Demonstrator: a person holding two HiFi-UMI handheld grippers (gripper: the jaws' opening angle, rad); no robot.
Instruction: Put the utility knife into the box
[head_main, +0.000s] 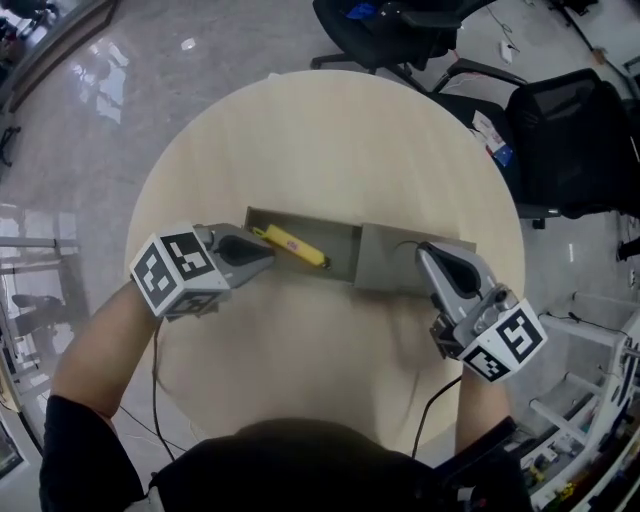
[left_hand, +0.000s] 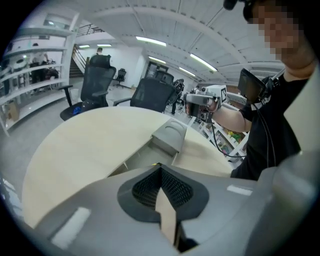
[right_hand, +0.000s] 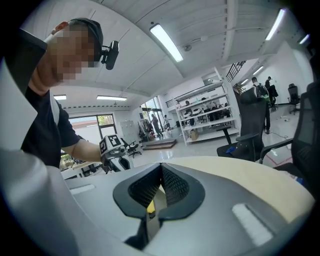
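The yellow utility knife (head_main: 292, 246) lies aslant inside the open half of a long grey box (head_main: 344, 262) in the middle of the round table. The other half of the box (left_hand: 170, 135) is covered by a grey lid (head_main: 398, 258). My left gripper (head_main: 268, 256) points at the box's left end, just beside the knife's tip, with its jaws together and nothing between them. My right gripper (head_main: 422, 252) is shut too, its tip over the lid. A sliver of yellow knife (right_hand: 149, 205) shows through the slit behind the right gripper's (right_hand: 161, 167) closed tips.
The pale wooden table (head_main: 330, 130) stands on a glossy floor. Black office chairs (head_main: 565, 140) stand beyond its far right edge, another chair (head_main: 400, 30) at the back. White shelving (head_main: 600, 420) is at the right. Cables hang from both grippers toward the person.
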